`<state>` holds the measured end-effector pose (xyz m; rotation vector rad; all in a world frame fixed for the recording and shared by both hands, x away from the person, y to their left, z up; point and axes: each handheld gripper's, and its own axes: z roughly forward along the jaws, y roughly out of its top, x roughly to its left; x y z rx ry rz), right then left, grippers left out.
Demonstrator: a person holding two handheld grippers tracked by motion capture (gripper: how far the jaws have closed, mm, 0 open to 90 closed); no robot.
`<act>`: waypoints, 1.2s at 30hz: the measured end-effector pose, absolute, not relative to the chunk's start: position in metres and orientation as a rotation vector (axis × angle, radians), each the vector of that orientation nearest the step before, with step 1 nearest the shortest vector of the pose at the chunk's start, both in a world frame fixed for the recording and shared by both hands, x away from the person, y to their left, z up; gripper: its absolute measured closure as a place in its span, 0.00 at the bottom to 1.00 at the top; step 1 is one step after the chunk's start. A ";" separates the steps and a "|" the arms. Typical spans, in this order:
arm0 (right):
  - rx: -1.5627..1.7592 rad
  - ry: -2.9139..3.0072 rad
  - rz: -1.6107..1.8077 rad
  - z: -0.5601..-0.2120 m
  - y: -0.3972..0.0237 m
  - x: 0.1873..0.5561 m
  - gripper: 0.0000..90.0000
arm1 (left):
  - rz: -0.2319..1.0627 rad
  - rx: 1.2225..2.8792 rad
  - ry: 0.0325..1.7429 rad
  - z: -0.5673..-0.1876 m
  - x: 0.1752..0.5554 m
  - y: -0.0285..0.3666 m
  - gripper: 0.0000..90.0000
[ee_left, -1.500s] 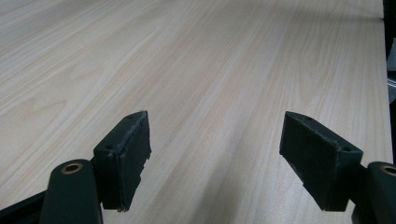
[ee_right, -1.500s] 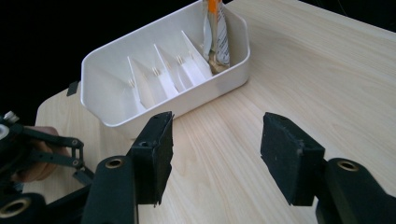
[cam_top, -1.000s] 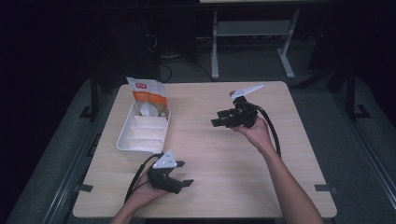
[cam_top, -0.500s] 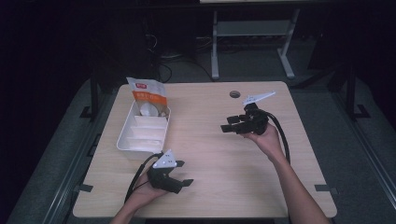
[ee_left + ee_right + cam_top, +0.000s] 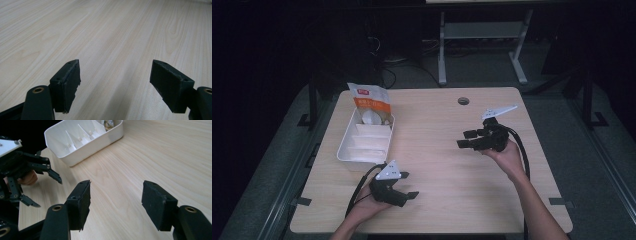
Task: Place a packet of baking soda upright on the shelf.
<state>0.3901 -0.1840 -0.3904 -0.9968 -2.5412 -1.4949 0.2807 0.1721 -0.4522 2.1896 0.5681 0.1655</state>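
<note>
Left gripper (image 5: 403, 187): held low over the near edge of the table (image 5: 447, 200), jaws spread wide, nothing between them; bare wood grain lies under the pads. Right gripper (image 5: 468, 139): held above the right half of the table, jaws likewise spread and empty, pointing toward the left side. White divided tray (image 5: 364, 142): resting at the table's left edge, well apart from the right gripper, near the left one. An orange-and-white pouch (image 5: 371, 99) stands upright in the tray's far compartment.
</note>
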 end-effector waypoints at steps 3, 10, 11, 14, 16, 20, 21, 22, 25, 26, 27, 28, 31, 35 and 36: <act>-1.003 -2.540 -1.494 -0.392 -0.188 0.386 0.43 | 0.168 2.189 0.568 -0.452 0.281 0.172 0.27; -1.017 -2.538 -1.483 -0.394 -0.197 0.378 0.43 | 0.169 2.187 0.571 -0.452 0.281 0.173 0.27; -1.020 -2.538 -1.484 -0.395 -0.199 0.377 0.43 | 0.169 2.187 0.571 -0.452 0.281 0.173 0.27; -1.030 -2.535 -1.481 -0.396 -0.203 0.373 0.43 | 0.169 2.181 0.576 -0.452 0.282 0.173 0.27; -1.030 -2.535 -1.477 -0.397 -0.205 0.372 0.42 | 0.168 2.181 0.577 -0.452 0.282 0.174 0.27; -1.041 -2.535 -1.475 -0.399 -0.209 0.368 0.42 | 0.168 2.181 0.578 -0.452 0.282 0.174 0.27; -1.038 -2.538 -1.476 -0.399 -0.210 0.368 0.42 | 0.169 2.181 0.578 -0.452 0.282 0.174 0.27; -1.042 -2.539 -1.473 -0.400 -0.211 0.367 0.42 | 0.168 2.181 0.579 -0.452 0.282 0.174 0.27; -1.048 -2.536 -1.471 -0.402 -0.214 0.364 0.42 | 0.168 2.179 0.581 -0.452 0.282 0.174 0.27; -1.051 -2.535 -1.470 -0.403 -0.215 0.362 0.42 | 0.168 2.179 0.581 -0.452 0.282 0.174 0.27; -1.052 -2.536 -1.466 -0.403 -0.216 0.361 0.42 | 0.168 2.180 0.581 -0.452 0.282 0.174 0.27; -1.054 -2.533 -1.460 -0.404 -0.217 0.361 0.42 | 0.169 2.181 0.581 -0.452 0.282 0.174 0.27; -1.060 -2.533 -1.462 -0.406 -0.219 0.358 0.42 | 0.171 2.180 0.581 -0.452 0.282 0.174 0.27; -1.066 -2.530 -1.459 -0.409 -0.222 0.354 0.41 | 0.171 2.179 0.584 -0.452 0.282 0.174 0.27; -1.065 -2.529 -1.463 -0.410 -0.223 0.353 0.41 | 0.171 2.180 0.583 -0.452 0.283 0.174 0.27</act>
